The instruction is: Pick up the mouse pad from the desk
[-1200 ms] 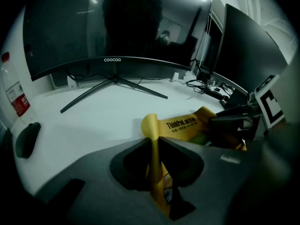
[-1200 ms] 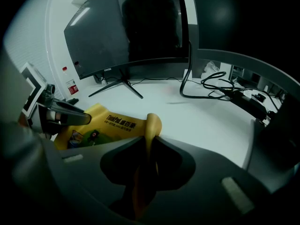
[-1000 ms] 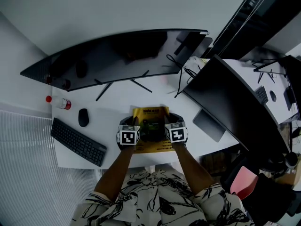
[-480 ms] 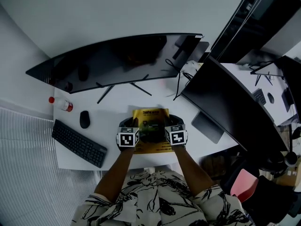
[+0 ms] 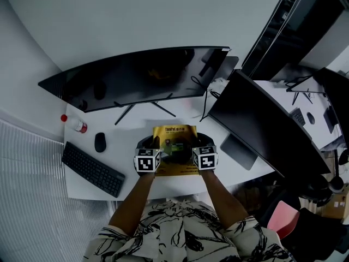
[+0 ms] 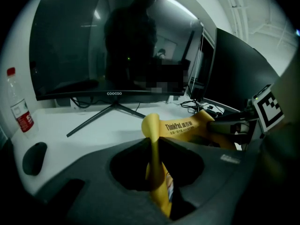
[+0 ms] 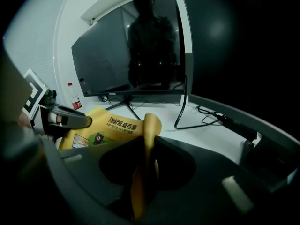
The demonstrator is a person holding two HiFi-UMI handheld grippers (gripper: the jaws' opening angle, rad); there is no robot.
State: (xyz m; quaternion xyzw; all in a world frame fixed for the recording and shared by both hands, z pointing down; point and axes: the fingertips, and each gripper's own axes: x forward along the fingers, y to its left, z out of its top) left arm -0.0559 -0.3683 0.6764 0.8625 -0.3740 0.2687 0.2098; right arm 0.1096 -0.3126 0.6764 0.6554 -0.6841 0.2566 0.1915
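Observation:
The yellow mouse pad (image 5: 174, 134) with printed pictures hangs a little above the white desk (image 5: 136, 125), held by its two side edges. My left gripper (image 5: 149, 144) is shut on the left edge, and the pad (image 6: 186, 125) curls up between the jaws of my left gripper (image 6: 153, 143). My right gripper (image 5: 200, 143) is shut on the right edge. In the right gripper view the pad (image 7: 111, 124) folds upward out of the pinch of my right gripper (image 7: 148, 143). Each gripper view shows the other gripper across the pad.
A wide curved monitor (image 5: 142, 70) stands at the back of the desk, with a second dark monitor (image 5: 262, 124) to the right. A keyboard (image 5: 92, 168), a black mouse (image 5: 100, 142) and a red-labelled bottle (image 5: 74, 123) lie left. Cables (image 5: 210, 91) trail behind the pad.
Both grippers have risen a little together with the pad pinched between them. The grips look unchanged.

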